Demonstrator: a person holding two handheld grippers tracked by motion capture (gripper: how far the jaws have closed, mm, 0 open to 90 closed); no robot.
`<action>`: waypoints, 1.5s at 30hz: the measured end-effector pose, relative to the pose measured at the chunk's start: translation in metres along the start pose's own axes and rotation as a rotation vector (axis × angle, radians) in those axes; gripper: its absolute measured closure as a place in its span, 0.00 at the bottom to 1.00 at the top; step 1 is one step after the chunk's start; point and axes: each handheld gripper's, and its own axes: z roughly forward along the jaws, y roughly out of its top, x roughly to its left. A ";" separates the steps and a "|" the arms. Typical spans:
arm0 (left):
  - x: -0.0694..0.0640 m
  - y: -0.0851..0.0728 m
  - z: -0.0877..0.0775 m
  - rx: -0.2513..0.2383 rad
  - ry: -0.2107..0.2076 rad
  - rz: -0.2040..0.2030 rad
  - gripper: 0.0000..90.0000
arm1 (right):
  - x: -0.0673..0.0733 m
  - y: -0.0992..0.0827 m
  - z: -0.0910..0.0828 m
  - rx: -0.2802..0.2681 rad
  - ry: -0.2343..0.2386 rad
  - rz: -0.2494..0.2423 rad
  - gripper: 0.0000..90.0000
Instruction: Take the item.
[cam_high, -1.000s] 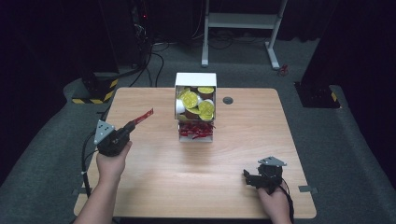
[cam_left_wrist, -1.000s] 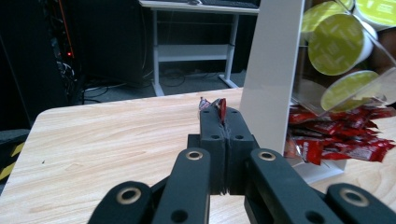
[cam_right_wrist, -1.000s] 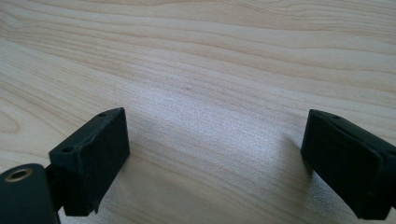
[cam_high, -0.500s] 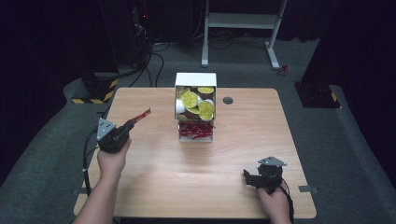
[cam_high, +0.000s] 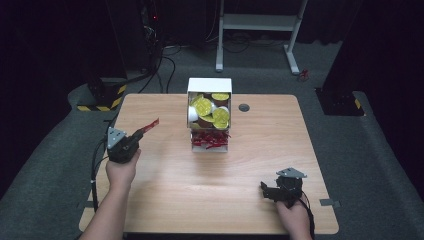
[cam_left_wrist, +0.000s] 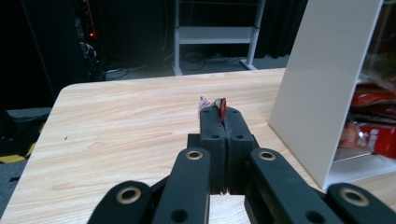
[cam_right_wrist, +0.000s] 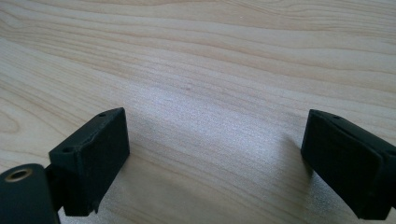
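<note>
A white two-tier box (cam_high: 208, 86) stands at the table's far middle. Its upper part holds several yellow-lidded cups (cam_high: 204, 106), its lower part several red packets (cam_high: 210, 139). My left gripper (cam_high: 134, 138) is at the table's left, well left of the box, shut on a red packet (cam_high: 149, 125) that sticks out past its tips. In the left gripper view the packet's (cam_left_wrist: 222, 107) edge shows between the closed jaws, with the box's white side wall (cam_left_wrist: 322, 84) close on the right. My right gripper (cam_high: 265, 190) rests low near the front right, open, over bare wood (cam_right_wrist: 210, 93).
A small dark grommet (cam_high: 244, 107) sits in the table right of the box. Beyond the far edge stand a white desk frame (cam_high: 260, 22), cables and a black-and-yellow striped base (cam_high: 102, 97) on the grey floor.
My left gripper with the red packet has drifted slightly toward the left and nearer the person. The right gripper has stayed put.
</note>
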 end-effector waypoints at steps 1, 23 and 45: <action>0.000 -0.002 0.001 0.002 0.006 0.000 0.99 | 0.000 0.000 0.000 0.001 0.001 -0.004 0.09; -0.015 -0.034 0.028 0.128 -0.053 0.020 0.98 | 0.000 0.000 0.000 0.003 0.001 -0.002 0.09; -0.034 -0.054 0.062 0.330 -0.081 0.030 0.96 | 0.001 -0.001 -0.001 0.004 0.008 -0.004 0.09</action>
